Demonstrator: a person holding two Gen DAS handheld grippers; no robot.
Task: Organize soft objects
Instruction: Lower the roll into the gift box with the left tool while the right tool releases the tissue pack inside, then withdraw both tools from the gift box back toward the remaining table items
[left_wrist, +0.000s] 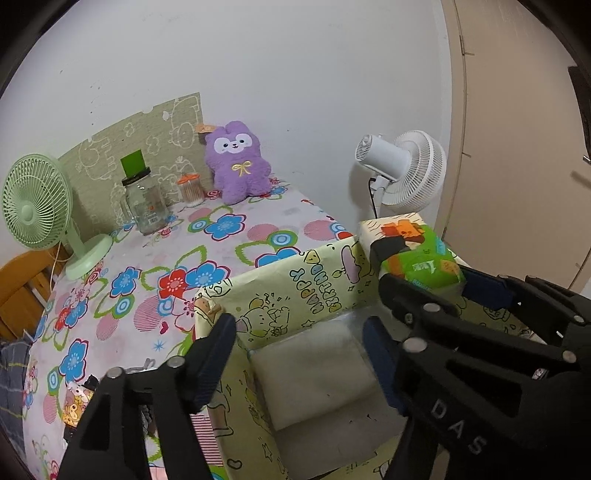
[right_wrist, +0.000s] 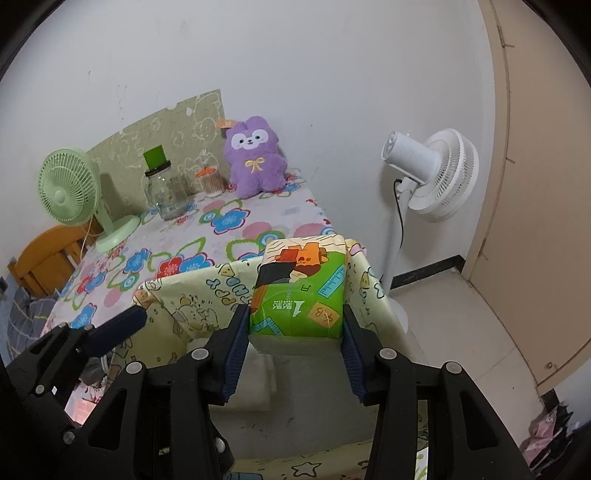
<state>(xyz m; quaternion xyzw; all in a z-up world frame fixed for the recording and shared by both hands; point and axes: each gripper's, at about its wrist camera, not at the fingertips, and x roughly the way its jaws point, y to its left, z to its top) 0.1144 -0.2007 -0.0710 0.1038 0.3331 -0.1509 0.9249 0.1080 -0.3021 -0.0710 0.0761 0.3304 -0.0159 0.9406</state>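
Note:
My right gripper (right_wrist: 295, 328) is shut on a green and white tissue pack (right_wrist: 301, 291) and holds it over the open yellow cartoon-print box (right_wrist: 192, 299). In the left wrist view the same pack (left_wrist: 417, 254) hangs above the box's (left_wrist: 295, 291) right side, held by the right gripper (left_wrist: 424, 275). My left gripper (left_wrist: 299, 332) is open and empty over the box, above a white folded cloth (left_wrist: 314, 376) lying inside it. A purple plush toy (left_wrist: 238, 162) sits upright against the wall at the far end of the table; it also shows in the right wrist view (right_wrist: 255, 160).
The flowered tablecloth (left_wrist: 147, 266) carries a green desk fan (left_wrist: 40, 210), a glass jar (left_wrist: 144, 203) with a green lid, and a cotton-swab jar (left_wrist: 190, 190). A white standing fan (right_wrist: 432, 170) stands right of the table. A wooden chair (right_wrist: 40, 258) is at left.

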